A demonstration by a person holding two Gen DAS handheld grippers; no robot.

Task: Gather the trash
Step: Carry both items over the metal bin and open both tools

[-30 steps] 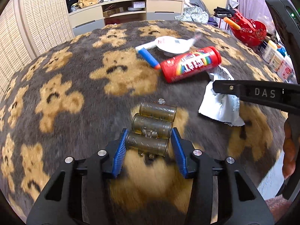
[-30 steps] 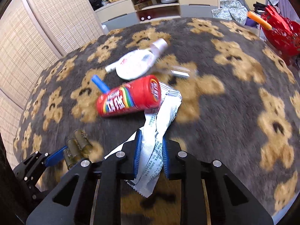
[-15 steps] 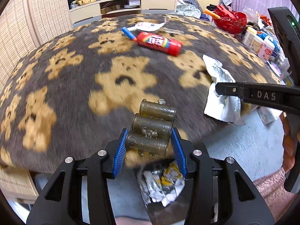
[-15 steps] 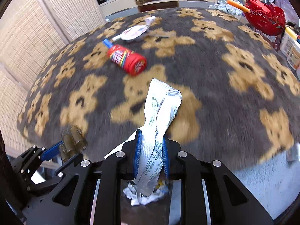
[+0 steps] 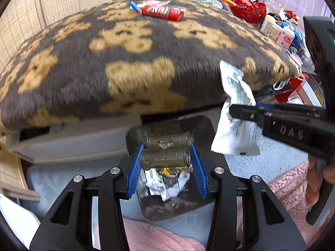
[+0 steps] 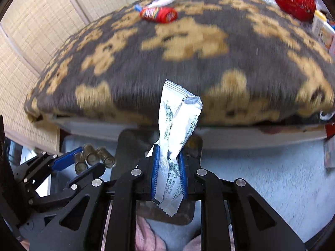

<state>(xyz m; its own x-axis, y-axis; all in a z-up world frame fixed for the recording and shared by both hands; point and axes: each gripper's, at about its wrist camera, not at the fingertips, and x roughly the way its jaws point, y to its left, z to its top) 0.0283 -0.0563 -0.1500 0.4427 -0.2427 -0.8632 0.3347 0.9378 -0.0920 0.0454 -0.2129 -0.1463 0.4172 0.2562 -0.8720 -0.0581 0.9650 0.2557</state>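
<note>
Right now you are holding both loads above the dark rectangular trash bin (image 5: 206, 129), which is sitting on the pale floor just below the edge of the grey bear-patterned blanket (image 5: 125, 62). In the left wrist view, your left gripper (image 5: 166, 161) is pinching the olive-brown cluster of ribbed plastic cylinders (image 5: 166, 156) across the ends of the lowest cylinder, so their long axes are running left to right between the blue pads (image 5: 135, 173). The bin's open mouth, with crumpled wrappers (image 5: 167, 185) inside, is lying directly beneath and a little behind that cluster at lower centre of the frame. I judge a plain release would be dropping it in.

In the right wrist view, your right gripper (image 6: 168, 172) is pressing together on the twisted white foil wrapper (image 6: 178, 123), whose long axis is standing nearly upright along the fingers. The bin's rim (image 6: 125, 138) is showing behind and beneath it at centre frame, so this hand too is seeming placed over the opening. Which hand is lower I cannot tell.

Meanwhile the red cylindrical snack can (image 5: 163, 12) is lying on its side at the top of the frame, well apart from both grippers, not yet collected.
</note>
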